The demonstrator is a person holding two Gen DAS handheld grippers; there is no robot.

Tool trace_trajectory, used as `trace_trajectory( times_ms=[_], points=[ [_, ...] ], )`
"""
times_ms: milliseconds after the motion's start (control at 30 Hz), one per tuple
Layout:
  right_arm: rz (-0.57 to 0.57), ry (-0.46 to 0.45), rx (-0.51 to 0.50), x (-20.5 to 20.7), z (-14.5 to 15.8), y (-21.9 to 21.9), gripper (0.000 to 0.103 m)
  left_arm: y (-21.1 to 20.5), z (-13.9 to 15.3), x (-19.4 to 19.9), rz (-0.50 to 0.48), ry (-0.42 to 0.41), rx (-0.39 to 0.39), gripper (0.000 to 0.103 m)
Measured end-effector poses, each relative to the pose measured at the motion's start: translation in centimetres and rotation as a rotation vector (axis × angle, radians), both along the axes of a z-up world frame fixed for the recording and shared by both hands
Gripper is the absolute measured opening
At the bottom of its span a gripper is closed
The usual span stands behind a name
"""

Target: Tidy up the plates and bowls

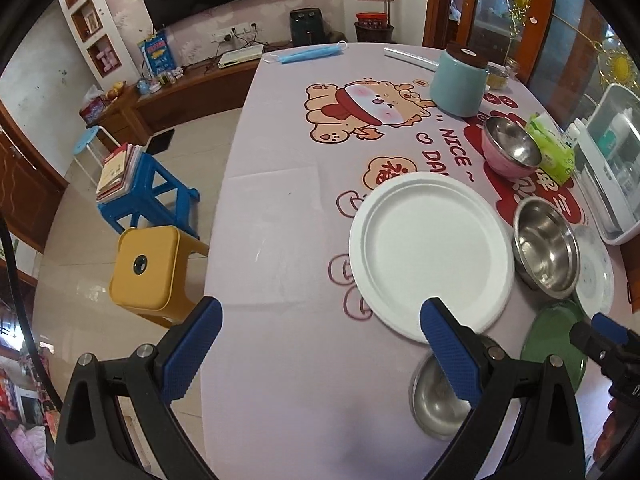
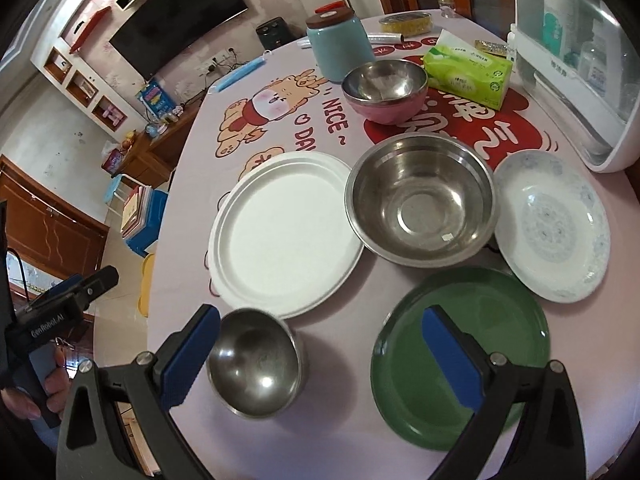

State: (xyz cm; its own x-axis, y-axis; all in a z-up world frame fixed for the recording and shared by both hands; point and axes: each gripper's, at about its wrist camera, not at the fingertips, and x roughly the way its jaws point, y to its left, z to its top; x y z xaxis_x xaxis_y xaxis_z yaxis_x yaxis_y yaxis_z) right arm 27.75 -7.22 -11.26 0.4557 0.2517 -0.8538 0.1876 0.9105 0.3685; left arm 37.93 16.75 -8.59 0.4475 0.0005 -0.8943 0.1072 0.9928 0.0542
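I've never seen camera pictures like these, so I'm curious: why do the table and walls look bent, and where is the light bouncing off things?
Left wrist view: the fisheye lens bows the round table's edge and darkens the corners. Right wrist view: same bending; bright glare spots sit in the large stainless steel bowl and the small steel bowl, a softer sheen lies on the green plate, and the flat white plate looks nearly washed out.

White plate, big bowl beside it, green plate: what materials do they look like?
White plate: matte, no glare, moulded rim rings; likely paper pulp or foam. Big bowl: bare shiny metal with mirror-like reflections, probably stainless steel. Green plate: glossy, with soft highlights; enamel, glazed ceramic or melamine, can't tell which.
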Motion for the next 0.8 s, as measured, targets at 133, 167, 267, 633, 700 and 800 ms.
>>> trace_trajectory(
  times_ms=[133,167,267,633,700,800],
  points=[
    [-0.002,-0.002,0.044,1.1,-1.4,0.1,0.101,0.2,-1.7,2.3,-0.003,0.016,-0.014,0.099],
    [0.001,-0.004,0.061,1.4,-1.9,0.2,0.101,0.2,-2.2,2.7,-0.005,0.026,-0.021,0.099],
    [0.002,-0.003,0.085,2.0,-3.2,0.3,0.100,0.5,-3.8,3.9,-0.019,0.051,-0.050,0.099],
    [-0.039,0.002,0.184,3.3,-7.3,0.1,0.090,0.4,-9.7,7.6,-0.058,0.119,-0.188,0.099],
    [-0.046,0.002,0.199,3.4,-7.9,0.2,0.088,0.2,-10.8,7.9,-0.075,0.116,-0.203,0.099],
    [-0.040,-0.005,0.195,3.8,-8.6,0.3,0.088,-0.3,-11.9,8.2,-0.100,0.113,-0.207,0.099]
  ],
)
